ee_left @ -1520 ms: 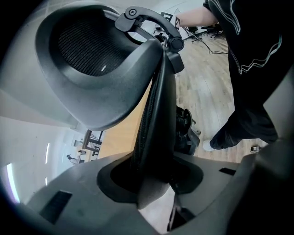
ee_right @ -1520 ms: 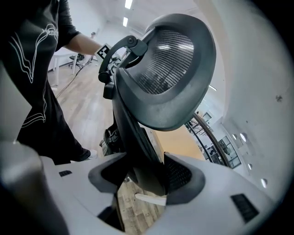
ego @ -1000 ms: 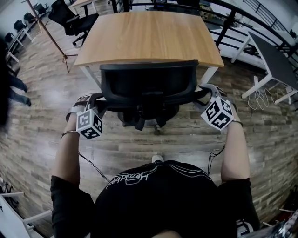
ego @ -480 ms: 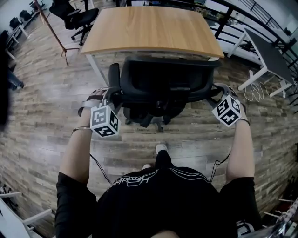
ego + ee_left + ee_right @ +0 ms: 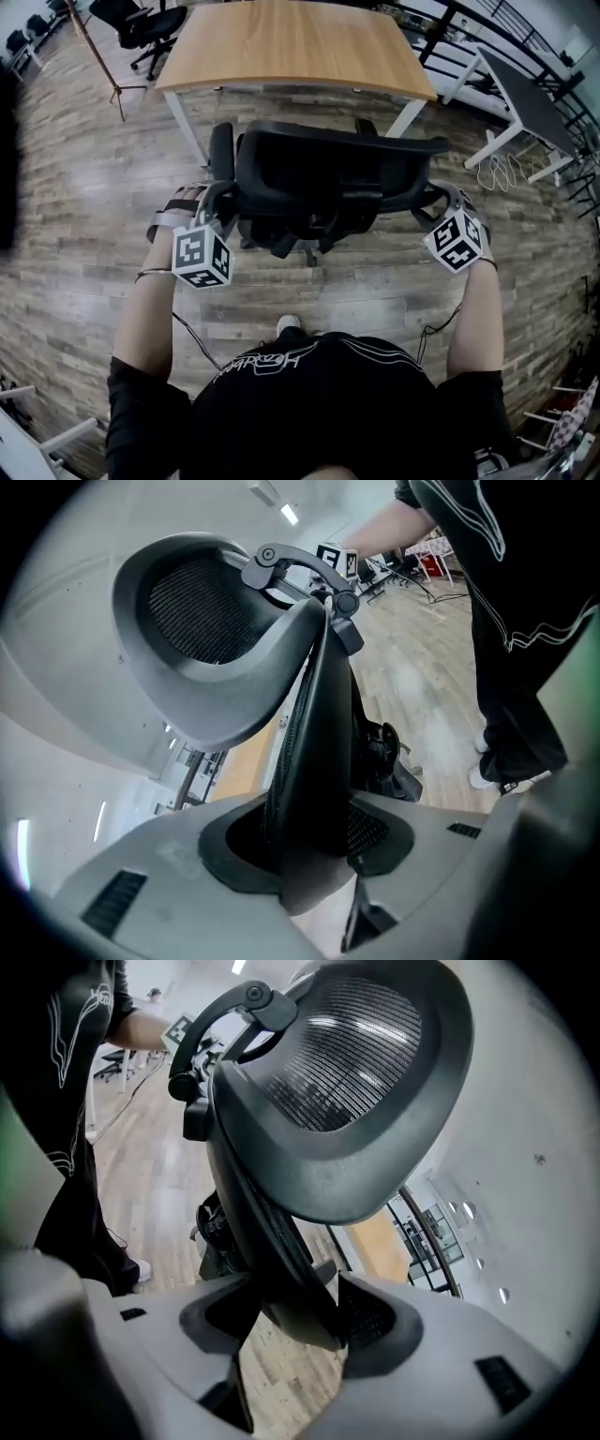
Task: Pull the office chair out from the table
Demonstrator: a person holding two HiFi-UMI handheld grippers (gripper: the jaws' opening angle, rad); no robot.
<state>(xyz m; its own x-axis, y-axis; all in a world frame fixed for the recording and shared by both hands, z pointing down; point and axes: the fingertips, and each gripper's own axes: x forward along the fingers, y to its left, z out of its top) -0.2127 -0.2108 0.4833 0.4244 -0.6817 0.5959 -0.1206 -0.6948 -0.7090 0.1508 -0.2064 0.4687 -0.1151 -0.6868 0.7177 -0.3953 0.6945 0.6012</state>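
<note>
The black office chair (image 5: 328,178) stands on the wood floor, a gap away from the wooden table (image 5: 291,47). My left gripper (image 5: 214,199) is shut on the left edge of the chair's backrest (image 5: 314,761), which runs up between the jaws below the mesh headrest (image 5: 197,630). My right gripper (image 5: 434,199) is shut on the backrest's right edge (image 5: 281,1269), under the same headrest (image 5: 347,1082). The backrest edges fill the jaws (image 5: 314,846) (image 5: 291,1321) in both gripper views. The chair's seat and base are mostly hidden under the backrest.
A second black chair (image 5: 141,23) and a thin stand (image 5: 94,52) are at the far left. A white-legged table (image 5: 530,98) with cables (image 5: 502,173) on the floor is at the right. The person's shoe (image 5: 289,324) is just behind the chair.
The chair has rolled back from under the table toward the person, and both grippers came back with it, still shut on the backrest. A strip of floor now shows between chair and table.
</note>
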